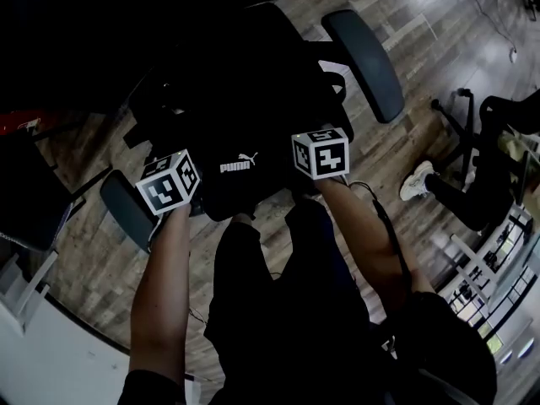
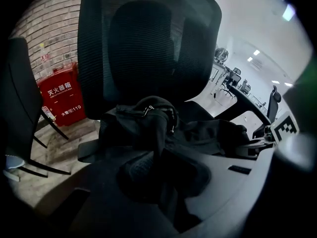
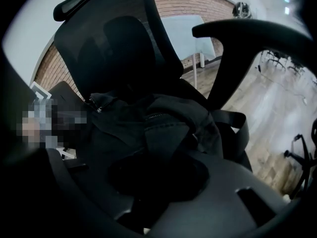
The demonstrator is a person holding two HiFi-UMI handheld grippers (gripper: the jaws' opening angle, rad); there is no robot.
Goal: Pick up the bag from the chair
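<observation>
1. I count one black bag [image 1: 245,142], slumped on the seat of one black office chair [image 1: 278,32]. It has a white logo [image 1: 238,164] on the near side.
2. Two armrests show in the head view, one at right [image 1: 364,53] and one at left [image 1: 126,209], with the bag between them.
3. Two grippers, one marker cube each, both at the bag's near edge.
4. Left gripper [image 2: 161,182]: its jaws are closed down on a fold of bag fabric that runs into them.
5. Right gripper [image 3: 158,182]: same, jaws pinched together on dark bag cloth.
6. Only the head view shows the wooden floor [image 1: 439,24], my two forearms and a second person's white shoe [image 1: 415,182].
7. Only the left gripper view shows the red cabinet [image 2: 62,95], the brick wall [image 2: 49,24] and a second dark chair [image 2: 17,98] at its left edge.
8. Both gripper views show the mesh backrest [image 3: 114,48] upright behind the bag. The head view leaves it too dark to make out.
</observation>
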